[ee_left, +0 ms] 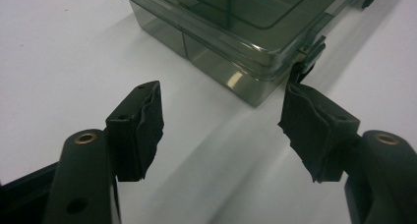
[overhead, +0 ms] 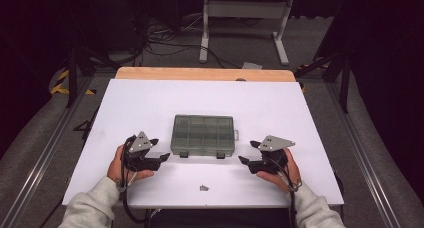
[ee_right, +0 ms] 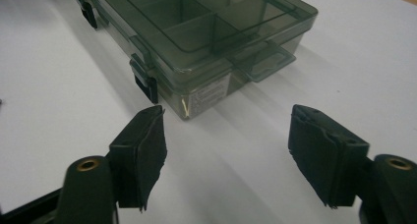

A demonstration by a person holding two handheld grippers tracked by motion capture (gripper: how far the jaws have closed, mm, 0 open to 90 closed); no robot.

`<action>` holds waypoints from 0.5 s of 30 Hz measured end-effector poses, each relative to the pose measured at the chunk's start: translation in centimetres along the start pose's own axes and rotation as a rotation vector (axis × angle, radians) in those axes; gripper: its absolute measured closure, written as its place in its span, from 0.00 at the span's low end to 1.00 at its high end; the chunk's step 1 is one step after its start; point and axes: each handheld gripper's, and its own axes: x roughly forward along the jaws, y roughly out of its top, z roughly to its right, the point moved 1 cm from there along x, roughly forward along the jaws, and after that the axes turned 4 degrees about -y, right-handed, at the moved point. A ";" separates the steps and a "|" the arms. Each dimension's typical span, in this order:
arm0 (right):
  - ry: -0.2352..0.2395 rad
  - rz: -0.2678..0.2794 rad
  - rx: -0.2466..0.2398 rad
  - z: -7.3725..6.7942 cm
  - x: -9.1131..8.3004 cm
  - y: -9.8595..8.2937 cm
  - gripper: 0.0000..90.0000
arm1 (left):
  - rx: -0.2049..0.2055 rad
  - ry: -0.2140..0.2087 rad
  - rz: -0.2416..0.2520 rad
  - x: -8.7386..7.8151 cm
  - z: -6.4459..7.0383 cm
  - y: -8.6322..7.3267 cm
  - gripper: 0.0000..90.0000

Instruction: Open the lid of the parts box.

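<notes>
A smoky-green clear plastic compartment box (overhead: 203, 134) lies shut in the middle of the white table, with two dark latches on its near side. My left gripper (overhead: 157, 150) rests on the table just left of the box's near left corner (ee_left: 255, 86), jaws open and empty (ee_left: 221, 133). My right gripper (overhead: 248, 153) sits just right of the near right corner (ee_right: 196, 98), also open with nothing between its pads (ee_right: 226, 155). A small dark metal part (overhead: 203, 188) lies near the table's front edge, between the two hands.
The white table top (overhead: 150, 103) has a wooden strip (overhead: 205, 74) along its far edge. Beyond it stand a white desk frame (overhead: 245, 23) and cables on the grey floor. Dark rails run along both sides of the table.
</notes>
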 end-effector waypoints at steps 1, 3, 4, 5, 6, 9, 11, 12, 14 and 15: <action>0.010 -0.006 -0.002 0.0 0.3 0.1 0.38 | 0.006 -0.009 0.002 0.1 -0.1 0.1 0.39; 0.030 -0.017 -0.002 -0.1 0.9 0.2 0.41 | 0.000 -0.024 0.000 0.3 0.0 0.2 0.40; 0.038 -0.020 -0.004 -0.2 1.1 0.3 0.44 | 0.001 -0.035 0.001 0.5 0.0 0.3 0.42; 0.044 -0.023 -0.005 -0.2 1.3 0.4 0.45 | 0.001 -0.035 0.001 0.5 0.0 0.3 0.43; 0.052 -0.020 -0.008 -0.3 1.4 0.5 0.46 | 0.002 -0.042 -0.007 0.7 0.1 0.4 0.44; 0.069 -0.012 -0.009 -0.5 1.7 0.8 0.49 | 0.007 -0.058 -0.012 1.1 0.2 0.5 0.47; 0.075 -0.011 -0.003 -0.5 1.8 0.9 0.51 | 0.016 -0.073 -0.017 1.4 0.3 0.7 0.49; 0.073 -0.014 -0.002 -0.5 1.9 0.9 0.52 | 0.011 -0.072 -0.018 1.4 0.4 0.7 0.51; 0.077 -0.016 -0.004 -0.4 2.0 0.9 0.53 | 0.013 -0.072 -0.025 1.5 0.5 0.7 0.52; 0.077 -0.019 -0.003 -0.4 2.1 0.9 0.55 | 0.016 -0.077 -0.027 1.6 0.5 0.8 0.53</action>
